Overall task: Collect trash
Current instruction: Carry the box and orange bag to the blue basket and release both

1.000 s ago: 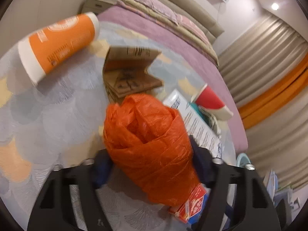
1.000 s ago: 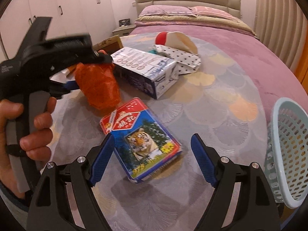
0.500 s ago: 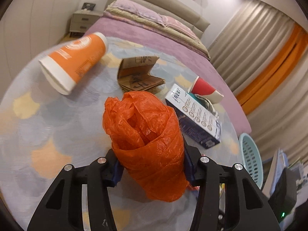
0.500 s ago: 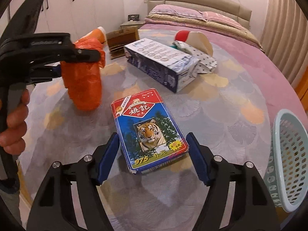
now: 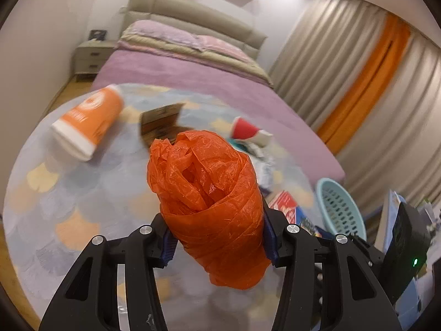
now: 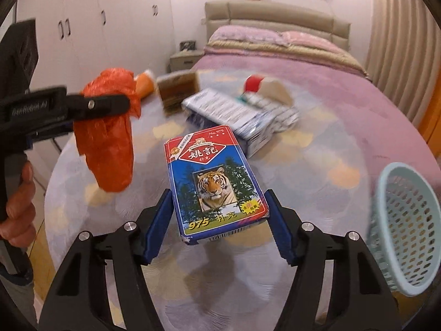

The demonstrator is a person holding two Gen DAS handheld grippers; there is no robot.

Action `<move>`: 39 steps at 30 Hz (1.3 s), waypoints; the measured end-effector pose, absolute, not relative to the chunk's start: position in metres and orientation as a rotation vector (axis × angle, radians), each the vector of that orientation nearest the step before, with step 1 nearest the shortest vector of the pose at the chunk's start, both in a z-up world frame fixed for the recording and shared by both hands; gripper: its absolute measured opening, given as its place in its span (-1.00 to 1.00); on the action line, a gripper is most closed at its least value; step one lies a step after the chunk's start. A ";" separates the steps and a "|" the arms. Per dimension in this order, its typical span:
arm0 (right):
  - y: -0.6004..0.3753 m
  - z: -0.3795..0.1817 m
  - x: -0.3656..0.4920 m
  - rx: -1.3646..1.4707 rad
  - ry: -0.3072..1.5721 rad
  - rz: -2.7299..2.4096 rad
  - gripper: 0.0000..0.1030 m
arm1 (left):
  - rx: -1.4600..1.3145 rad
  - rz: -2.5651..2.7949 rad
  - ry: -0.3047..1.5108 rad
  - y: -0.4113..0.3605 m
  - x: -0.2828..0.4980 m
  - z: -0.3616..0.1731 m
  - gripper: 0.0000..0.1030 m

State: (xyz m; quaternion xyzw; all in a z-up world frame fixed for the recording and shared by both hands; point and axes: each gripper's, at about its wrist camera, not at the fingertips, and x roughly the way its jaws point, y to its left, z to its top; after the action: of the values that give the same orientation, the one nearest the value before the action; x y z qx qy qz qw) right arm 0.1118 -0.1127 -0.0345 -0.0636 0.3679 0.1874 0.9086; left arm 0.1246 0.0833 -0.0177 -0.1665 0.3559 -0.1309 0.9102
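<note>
A crumpled orange plastic bag (image 5: 204, 193) is pinched between the blue pads of my left gripper (image 5: 217, 237), which is shut on it and holds it above the round table (image 5: 69, 207). The right wrist view shows the same bag (image 6: 110, 149) hanging at the left, with a hand on that gripper's handle. My right gripper (image 6: 220, 220) has a blue and red tiger card box (image 6: 212, 176) between its pads. Its jaws are closing on the box's sides, and the box sits tilted just above the tablecloth.
A light blue mesh basket (image 6: 402, 237) stands at the table's right edge. On the far side of the table lie an orange paper cup (image 5: 88, 121), a folded cardboard piece (image 5: 160, 118), a blue-white carton (image 6: 234, 115) and a red-white cup (image 5: 245, 131). A bed (image 5: 193, 77) is behind.
My left gripper tightened on the orange bag and rose with it. My right gripper closed in around the card box, which now sits between the pads, raised off the cloth.
</note>
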 end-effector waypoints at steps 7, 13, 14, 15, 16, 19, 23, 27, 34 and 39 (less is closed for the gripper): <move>-0.171 -0.007 0.117 -0.023 0.714 0.276 0.22 | -0.262 -0.359 0.709 0.037 0.128 0.000 -0.05; -0.222 0.003 0.119 0.037 0.698 0.173 0.22 | -0.225 -0.424 0.710 -0.007 0.139 0.004 -0.02; -0.231 0.005 0.119 0.049 0.697 0.159 0.22 | -0.216 -0.436 0.711 -0.015 0.141 0.004 -0.02; -0.244 0.006 0.119 0.063 0.694 0.135 0.22 | -0.205 -0.453 0.714 -0.025 0.143 0.004 -0.02; -0.252 0.007 0.119 0.070 0.693 0.121 0.22 | -0.196 -0.465 0.716 -0.033 0.145 0.004 -0.02; -0.277 0.007 0.118 0.092 0.689 0.066 0.22 | -0.164 -0.510 0.727 -0.064 0.152 0.003 -0.02; -0.313 0.005 0.119 0.140 0.699 0.000 0.22 | -0.126 -0.561 0.746 -0.099 0.162 -0.002 -0.02; -0.342 0.001 0.121 0.175 0.718 -0.088 0.22 | -0.093 -0.604 0.760 -0.134 0.173 -0.009 -0.02; -0.383 -0.007 0.122 0.195 0.735 -0.248 0.22 | -0.048 -0.656 0.790 -0.176 0.186 -0.024 -0.02; -0.405 -0.020 0.127 0.219 0.770 -0.333 0.22 | -0.037 -0.672 0.826 -0.201 0.195 -0.040 -0.02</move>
State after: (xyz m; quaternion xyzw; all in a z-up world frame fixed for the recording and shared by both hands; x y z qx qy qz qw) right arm 0.1275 -0.4048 -0.0199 0.1059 0.3730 -0.1615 0.9075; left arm 0.1953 -0.2013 -0.0399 -0.0176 0.3938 -0.3204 0.8614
